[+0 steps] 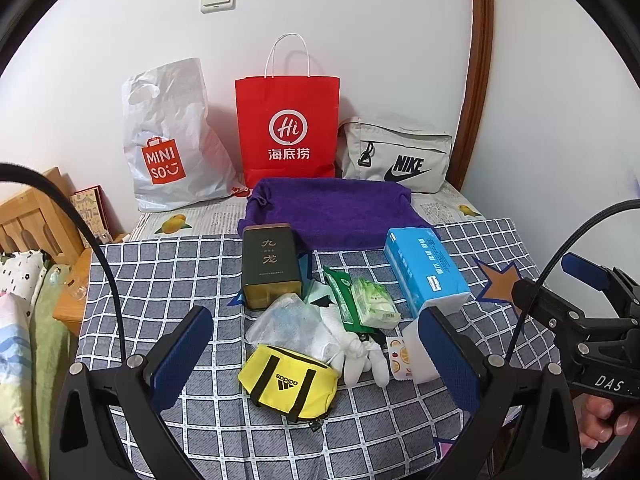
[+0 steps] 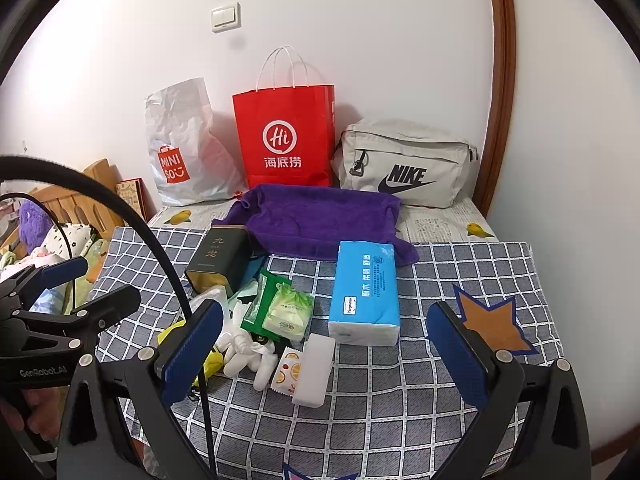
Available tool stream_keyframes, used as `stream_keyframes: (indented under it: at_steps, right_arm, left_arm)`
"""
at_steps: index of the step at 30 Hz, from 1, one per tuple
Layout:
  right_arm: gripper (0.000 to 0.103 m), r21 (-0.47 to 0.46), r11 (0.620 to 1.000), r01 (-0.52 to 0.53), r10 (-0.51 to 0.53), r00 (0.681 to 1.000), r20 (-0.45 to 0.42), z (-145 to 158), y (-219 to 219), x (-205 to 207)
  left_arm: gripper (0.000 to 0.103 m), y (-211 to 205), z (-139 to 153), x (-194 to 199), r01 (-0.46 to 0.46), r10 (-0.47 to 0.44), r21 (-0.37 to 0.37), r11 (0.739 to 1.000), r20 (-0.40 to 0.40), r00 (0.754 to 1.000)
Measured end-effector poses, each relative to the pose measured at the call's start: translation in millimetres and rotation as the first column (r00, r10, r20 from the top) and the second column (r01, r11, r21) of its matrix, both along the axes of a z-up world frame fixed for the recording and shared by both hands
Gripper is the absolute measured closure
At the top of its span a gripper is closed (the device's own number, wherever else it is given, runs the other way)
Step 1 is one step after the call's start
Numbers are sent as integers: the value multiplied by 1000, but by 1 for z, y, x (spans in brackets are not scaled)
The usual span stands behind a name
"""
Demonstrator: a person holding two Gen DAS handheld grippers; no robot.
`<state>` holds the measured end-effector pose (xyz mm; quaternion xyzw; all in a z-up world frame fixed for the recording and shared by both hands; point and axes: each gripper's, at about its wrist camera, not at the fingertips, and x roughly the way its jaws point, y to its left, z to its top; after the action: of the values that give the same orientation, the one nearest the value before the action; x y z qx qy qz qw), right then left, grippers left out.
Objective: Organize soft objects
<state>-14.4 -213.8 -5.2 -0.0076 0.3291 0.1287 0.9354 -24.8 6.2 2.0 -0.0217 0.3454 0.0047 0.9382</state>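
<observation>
A big checked cloth covers the table. All the things sit on it or just behind it.

At the back, three bags stand against the white wall. The red paper bag is in the middle and stands up tall. The white plastic bag leans on its left side. The grey bag lies on its right side.

In front of the red bag lies a purple towel. It is soft and a bit bunched up. Its front edge hangs onto the checked cloth.

A blue pack of tissues lies just in front of the towel, on the right, touching its corner. A dark box stands at the left end of the towel.

Between the box and the tissues is a little heap of small things. A yellow pouch lies nearest the front. A clear plastic bag rests on its top edge. White gloves lie just right of the pouch. A green pack of wipes lies behind the gloves. A white sponge lies in front of the tissues, with a small packet with oranges on it right beside it.

The left tongs are spread wide and hold nothing. They hang above the yellow pouch. The right tongs are spread wide too, with nothing in them. They hang above the sponge and the tissues.
</observation>
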Motion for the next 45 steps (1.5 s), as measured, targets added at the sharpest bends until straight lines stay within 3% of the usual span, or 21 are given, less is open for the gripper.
stream_keyframes:
  at_steps: [34,41,45]
  right_arm:
    - [2,1,1000,7,-7,1000,-2,-4,2,-1]
    - [2,1,1000,14,-14,999,-43,-19,-1,10]
    - [4,-3,1000,-1,1,995,-97,-44,0,19]
  left_arm:
    - [0,1,0,2,20,-20,0,1000,-13,1000]
    - [0,9,-9,8,-9,9,4,1000,-36,999]
    - [0,22,-20,14,-36,36,-4,999,-64,997]
